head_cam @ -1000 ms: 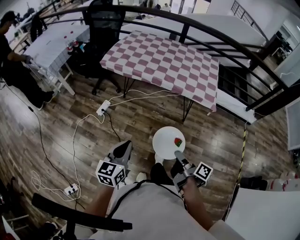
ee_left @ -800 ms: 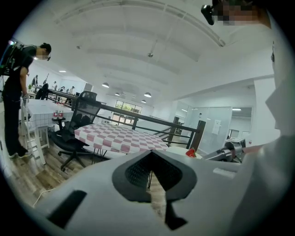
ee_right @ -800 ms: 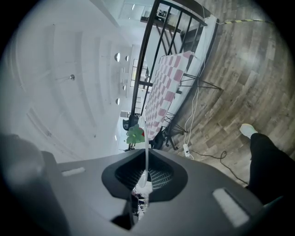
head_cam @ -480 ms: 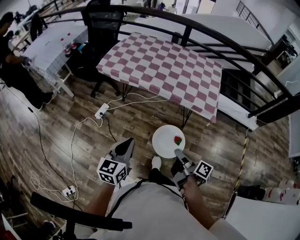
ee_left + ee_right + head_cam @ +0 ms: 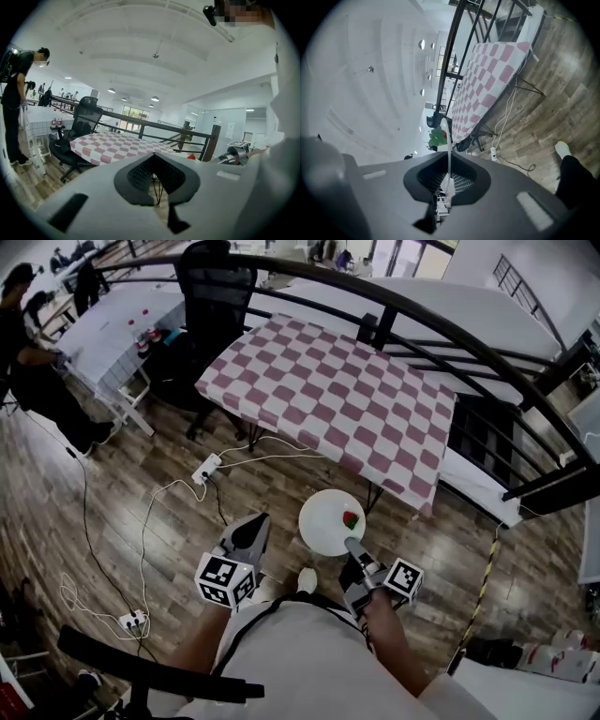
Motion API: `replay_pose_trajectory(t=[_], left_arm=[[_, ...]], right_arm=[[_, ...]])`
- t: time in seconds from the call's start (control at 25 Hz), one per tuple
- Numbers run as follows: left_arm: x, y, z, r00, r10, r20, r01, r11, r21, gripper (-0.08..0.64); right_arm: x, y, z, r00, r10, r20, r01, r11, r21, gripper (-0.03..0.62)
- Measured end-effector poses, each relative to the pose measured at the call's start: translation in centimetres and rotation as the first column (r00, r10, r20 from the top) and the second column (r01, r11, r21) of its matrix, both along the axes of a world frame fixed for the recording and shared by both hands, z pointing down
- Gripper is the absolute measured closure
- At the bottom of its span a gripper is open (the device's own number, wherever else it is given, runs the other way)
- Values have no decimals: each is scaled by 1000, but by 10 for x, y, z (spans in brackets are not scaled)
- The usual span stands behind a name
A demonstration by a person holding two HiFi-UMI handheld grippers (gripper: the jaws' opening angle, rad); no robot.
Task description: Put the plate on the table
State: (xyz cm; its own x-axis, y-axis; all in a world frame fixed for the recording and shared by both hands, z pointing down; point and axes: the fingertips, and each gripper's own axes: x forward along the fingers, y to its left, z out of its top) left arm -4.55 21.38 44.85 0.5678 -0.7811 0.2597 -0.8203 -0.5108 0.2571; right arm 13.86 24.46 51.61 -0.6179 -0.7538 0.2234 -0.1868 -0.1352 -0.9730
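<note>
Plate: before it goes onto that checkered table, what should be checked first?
1. Right gripper clamped on the plate's rim: ok.
2. Red fruit resting on the plate: ok.
3. Plate above the table: not ok, it hangs over the floor.
4. Free space on the table's cloth: ok.
5. Left gripper empty: ok.
6. Power strip clear of the walking path: cannot tell.

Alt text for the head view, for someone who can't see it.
The right hand-held gripper grips the edge of a round white plate with a small red and green item on it, over a wooden floor short of a table with a pink and white checked cloth. The left hand-held gripper holds nothing.
</note>
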Motion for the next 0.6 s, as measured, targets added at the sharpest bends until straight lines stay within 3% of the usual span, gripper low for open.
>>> replay_pose_trajectory(t=[0.6], left_arm=[[45,-54,8,996,-87,16,87,996,-16,558]], right_arm=[[44,-65,21,996,-85,16,85,996,-23,575]])
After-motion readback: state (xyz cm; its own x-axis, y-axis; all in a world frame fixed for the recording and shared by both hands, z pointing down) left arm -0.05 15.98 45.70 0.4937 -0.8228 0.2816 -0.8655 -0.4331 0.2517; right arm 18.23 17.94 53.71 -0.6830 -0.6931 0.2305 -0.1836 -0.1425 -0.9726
